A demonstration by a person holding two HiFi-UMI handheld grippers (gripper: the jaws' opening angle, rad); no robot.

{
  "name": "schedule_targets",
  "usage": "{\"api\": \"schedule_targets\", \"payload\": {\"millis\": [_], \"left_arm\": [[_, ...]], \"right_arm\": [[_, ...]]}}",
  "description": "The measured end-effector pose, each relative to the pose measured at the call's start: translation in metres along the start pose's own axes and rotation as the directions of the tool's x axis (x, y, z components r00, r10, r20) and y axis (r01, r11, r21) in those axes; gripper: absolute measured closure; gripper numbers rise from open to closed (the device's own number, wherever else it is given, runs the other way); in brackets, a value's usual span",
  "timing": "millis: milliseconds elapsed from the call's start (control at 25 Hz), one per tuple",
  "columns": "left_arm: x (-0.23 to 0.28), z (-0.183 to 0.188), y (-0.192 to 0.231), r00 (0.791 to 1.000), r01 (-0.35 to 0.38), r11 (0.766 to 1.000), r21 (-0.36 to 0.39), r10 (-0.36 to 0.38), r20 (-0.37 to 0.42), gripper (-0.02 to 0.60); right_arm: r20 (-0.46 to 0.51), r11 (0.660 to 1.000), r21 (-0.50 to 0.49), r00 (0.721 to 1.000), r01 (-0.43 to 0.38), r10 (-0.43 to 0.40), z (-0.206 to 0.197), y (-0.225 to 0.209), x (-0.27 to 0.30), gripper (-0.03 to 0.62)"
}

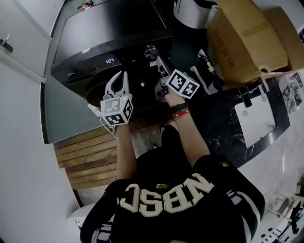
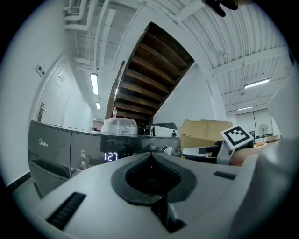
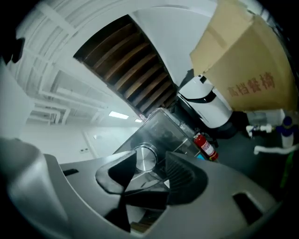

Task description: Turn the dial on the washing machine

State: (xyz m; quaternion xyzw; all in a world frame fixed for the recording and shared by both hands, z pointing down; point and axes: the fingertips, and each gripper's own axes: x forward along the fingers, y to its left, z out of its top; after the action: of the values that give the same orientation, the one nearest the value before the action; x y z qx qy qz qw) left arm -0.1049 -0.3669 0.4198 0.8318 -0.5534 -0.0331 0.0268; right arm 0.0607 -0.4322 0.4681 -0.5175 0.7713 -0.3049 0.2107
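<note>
The dark washing machine point(image 1: 109, 33) stands in front of me, its display point(image 1: 110, 60) lit. Its silver dial point(image 1: 151, 51) sits to the right of the display. My right gripper point(image 1: 155, 57) reaches up to the dial. In the right gripper view the dial point(image 3: 144, 159) shows between the tips of the right gripper point(image 3: 150, 153), which is open; the left pad overlaps its edge and a gap shows at the right pad. My left gripper point(image 1: 123, 75) hovers below the display, shut and empty. The left gripper view has the left gripper point(image 2: 150, 155), the display point(image 2: 110, 156) and the dial point(image 2: 167, 150).
Large cardboard boxes point(image 1: 247, 38) stand to the right of the machine, with a white appliance point(image 1: 190, 9) behind. Wooden steps point(image 1: 85, 156) lie at the lower left. A white board point(image 1: 256, 118) lies on the dark floor at right. A red fire extinguisher point(image 3: 205, 145) stands beyond the machine.
</note>
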Motion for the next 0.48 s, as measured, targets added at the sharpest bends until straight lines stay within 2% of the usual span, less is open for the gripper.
{"api": "schedule_targets", "payload": {"millis": [120,240,480], "left_arm": [[-0.005,-0.003,0.000,1.000,-0.004,1.000,0.002,0.004,-0.005,0.568],[-0.009,-0.004,-0.004,1.000,-0.001,1.000,0.011,0.001,-0.008,0.568],[-0.018,-0.002,-0.014,1.000,0.010,0.999,0.041,-0.010,-0.001,0.568]], "right_arm": [[-0.013,0.983,-0.184,1.000,0.014,-0.017,0.000,0.006,-0.015,0.419],[-0.010,0.941,-0.339,0.999,0.026,-0.031,0.003,0.013,-0.029,0.459],[-0.017,0.844,-0.536,0.999,0.022,-0.037,-0.001,0.027,-0.050,0.513]]}}
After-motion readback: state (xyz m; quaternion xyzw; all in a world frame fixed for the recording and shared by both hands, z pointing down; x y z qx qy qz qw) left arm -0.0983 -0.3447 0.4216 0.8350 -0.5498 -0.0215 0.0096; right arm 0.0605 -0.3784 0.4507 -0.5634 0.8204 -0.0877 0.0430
